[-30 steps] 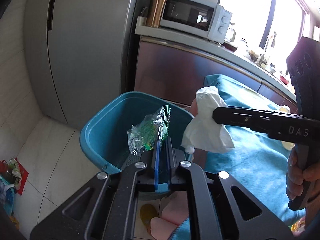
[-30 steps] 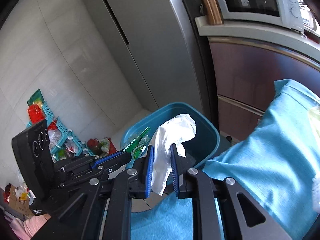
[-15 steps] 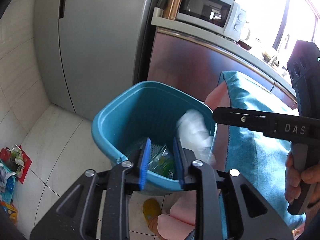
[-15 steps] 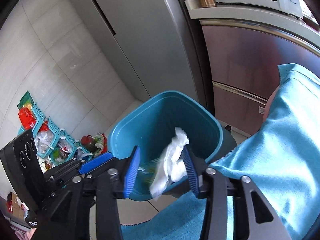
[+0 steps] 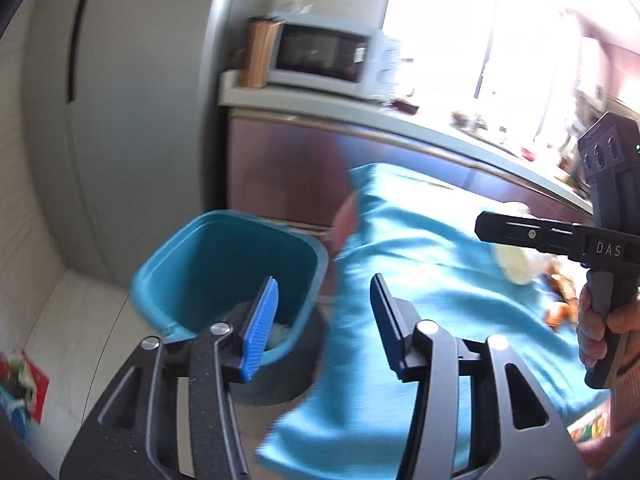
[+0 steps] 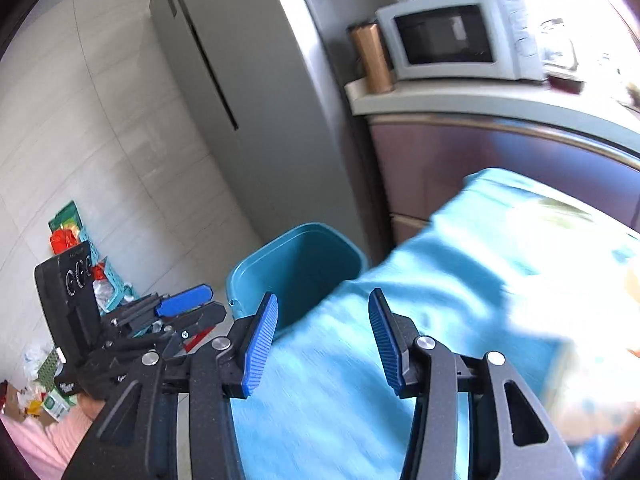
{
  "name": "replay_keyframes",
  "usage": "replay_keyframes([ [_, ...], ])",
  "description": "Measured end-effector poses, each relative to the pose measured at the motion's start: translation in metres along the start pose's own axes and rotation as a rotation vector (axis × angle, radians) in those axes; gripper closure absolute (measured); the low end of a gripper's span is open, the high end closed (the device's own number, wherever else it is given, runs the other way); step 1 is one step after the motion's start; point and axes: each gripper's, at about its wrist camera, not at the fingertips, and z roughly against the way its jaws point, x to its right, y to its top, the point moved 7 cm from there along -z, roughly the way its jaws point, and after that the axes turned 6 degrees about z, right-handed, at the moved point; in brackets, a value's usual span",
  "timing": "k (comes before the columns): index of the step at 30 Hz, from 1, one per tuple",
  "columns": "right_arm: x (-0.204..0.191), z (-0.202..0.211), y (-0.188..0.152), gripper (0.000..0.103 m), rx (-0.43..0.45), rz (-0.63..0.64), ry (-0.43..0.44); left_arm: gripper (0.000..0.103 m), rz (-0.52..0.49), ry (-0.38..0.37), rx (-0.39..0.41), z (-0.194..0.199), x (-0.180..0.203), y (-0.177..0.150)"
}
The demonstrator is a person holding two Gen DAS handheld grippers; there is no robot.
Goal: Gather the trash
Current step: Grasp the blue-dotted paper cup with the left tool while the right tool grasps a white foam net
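Observation:
The teal bin stands on the floor beside the table's blue cloth. A white tissue lies at its bottom. My left gripper hovers over the bin's right rim and the cloth edge; its jaws are opening, with nothing between them. In its own view my right gripper is open and empty above the cloth, with the bin just left of it. Blurred on the cloth lie a cream lump and orange scraps.
A grey fridge rises behind the bin. A counter with a microwave and a copper canister runs behind the table. Packets and a teal rack clutter the floor at left. A hand holds the right gripper.
The left gripper let go of the green wrapper and the right let go of the tissue; both fell into the bin. Both grippers opened and swung right, from the bin toward the table.

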Motion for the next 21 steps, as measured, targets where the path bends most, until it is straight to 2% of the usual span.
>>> replay_keyframes([
  [5,0.035,0.05,-0.019,0.058,0.054,-0.056,-0.08,0.05,-0.113,-0.087,0.006,-0.005,0.06,0.003],
  [12,0.085,0.106,-0.045,0.057,0.108,-0.152,-0.201,0.05,-0.207,-0.213,-0.053,-0.032,0.141,-0.003],
  [21,0.15,0.117,-0.074,0.057,0.101,-0.3,-0.266,0.05,-0.247,-0.357,-0.182,-0.071,0.216,-0.023],
])
